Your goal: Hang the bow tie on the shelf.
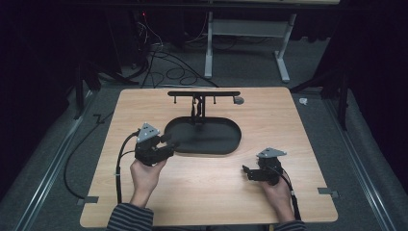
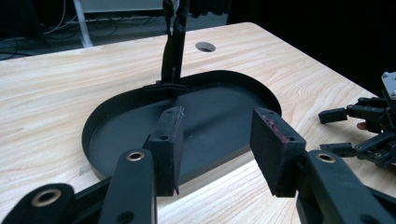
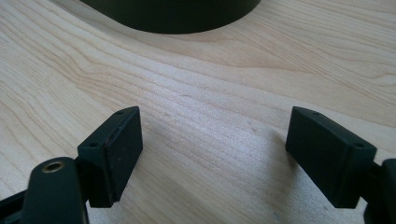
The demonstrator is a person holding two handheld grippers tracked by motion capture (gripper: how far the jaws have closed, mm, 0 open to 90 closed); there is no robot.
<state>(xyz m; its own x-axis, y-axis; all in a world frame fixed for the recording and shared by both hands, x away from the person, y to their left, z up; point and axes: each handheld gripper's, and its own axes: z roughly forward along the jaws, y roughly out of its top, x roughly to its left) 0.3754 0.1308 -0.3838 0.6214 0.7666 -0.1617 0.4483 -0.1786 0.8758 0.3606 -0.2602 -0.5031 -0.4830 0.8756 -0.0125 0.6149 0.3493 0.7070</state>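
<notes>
at the left of the high view i am holding the left gripper [image 1: 169, 142] just over the near-left rim of the black oval tray [image 1: 226, 144], jaws standing apart with nothing between them; the left gripper view is looking past its pads [image 2: 169, 140] at the tray [image 2: 107, 114] and the upright post [image 2: 172, 51] of the stand at the tray's far edge. the tray is lying mid-table on the wooden table [image 1: 202, 192]. further right, i am resting the right gripper [image 1: 246, 172] low over bare wood, well apart from the tray, jaws wide and holding nothing. i am judging this as the approach step: next, the left gripper needs lowering so one pad goes inside the rim, one outside, before closing.
</notes>
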